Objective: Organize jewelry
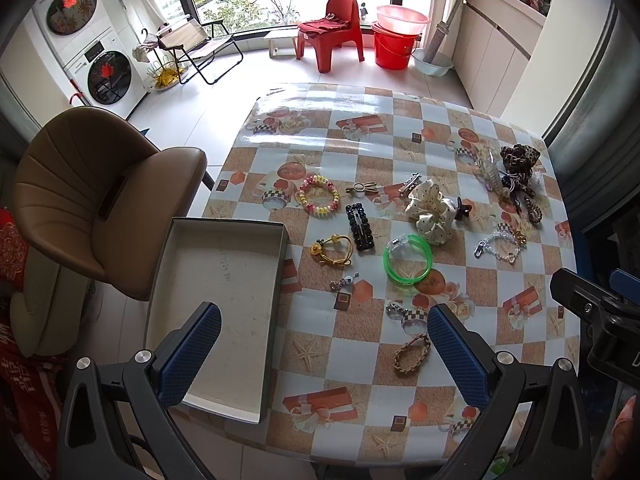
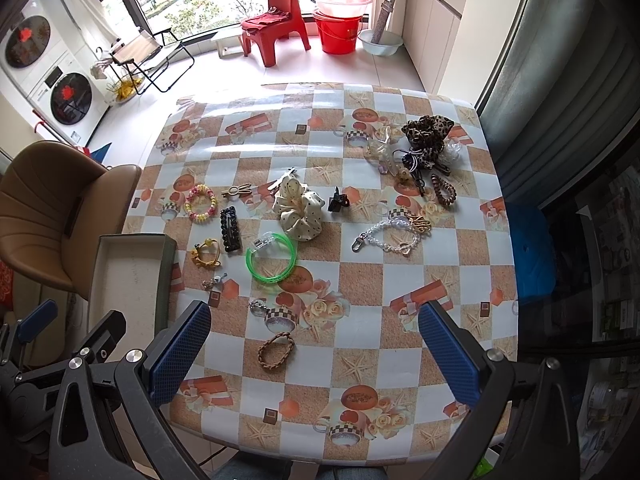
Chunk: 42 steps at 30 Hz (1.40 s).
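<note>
Blue fingers [image 1: 192, 356] of both grippers spread, box [image 1: 224, 304] writing illegible

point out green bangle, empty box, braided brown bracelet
green bangle [image 1: 428, 261], left wrist view, on its right-hand band
empty box [image 1: 224, 280], left wrist view, on its bare floor
braided brown bracelet [image 2: 262, 350], right wrist view, on the left side of its braided loop

A home, likely a dining corner by a laundry balcony: stacked washers [image 1: 86, 40] at upper left, a red plastic chair [image 1: 334, 28] and buckets [image 1: 396, 38] before the window at top, a padded chair [image 1: 100, 200] beside the oilcloth-covered table [image 1: 400, 380].
</note>
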Each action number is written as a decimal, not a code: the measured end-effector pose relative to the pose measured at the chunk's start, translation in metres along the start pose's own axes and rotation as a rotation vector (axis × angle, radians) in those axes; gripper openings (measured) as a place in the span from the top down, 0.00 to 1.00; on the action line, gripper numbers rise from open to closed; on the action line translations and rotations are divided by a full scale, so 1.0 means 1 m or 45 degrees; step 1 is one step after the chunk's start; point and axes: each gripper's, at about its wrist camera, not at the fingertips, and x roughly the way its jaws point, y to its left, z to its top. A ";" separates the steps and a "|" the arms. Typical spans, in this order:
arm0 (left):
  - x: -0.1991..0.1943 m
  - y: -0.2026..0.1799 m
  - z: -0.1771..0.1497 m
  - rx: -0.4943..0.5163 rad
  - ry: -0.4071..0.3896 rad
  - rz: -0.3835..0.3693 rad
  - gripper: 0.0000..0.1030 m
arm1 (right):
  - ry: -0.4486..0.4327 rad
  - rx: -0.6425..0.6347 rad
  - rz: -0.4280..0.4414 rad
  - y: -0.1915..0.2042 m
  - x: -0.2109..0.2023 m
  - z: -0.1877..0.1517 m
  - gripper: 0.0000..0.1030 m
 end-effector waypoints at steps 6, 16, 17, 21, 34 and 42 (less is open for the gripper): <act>0.010 0.014 -0.004 -0.029 0.032 -0.021 0.00 | 0.010 0.011 0.000 -0.003 0.003 0.002 0.00; 0.059 0.026 -0.016 -0.145 0.140 -0.058 0.00 | 0.111 0.076 0.016 -0.027 0.039 -0.004 0.00; 0.066 0.026 -0.016 -0.151 0.152 -0.063 0.00 | 0.124 0.080 0.019 -0.029 0.044 -0.006 0.00; 0.092 0.022 -0.021 -0.161 0.190 -0.115 0.00 | 0.186 0.084 0.041 -0.035 0.069 -0.005 0.00; 0.169 0.005 0.011 -0.143 0.143 -0.103 0.00 | 0.213 0.119 0.105 -0.040 0.157 0.034 0.00; 0.227 -0.015 0.034 -0.056 0.145 -0.075 0.15 | 0.238 0.167 0.185 -0.038 0.217 0.061 0.05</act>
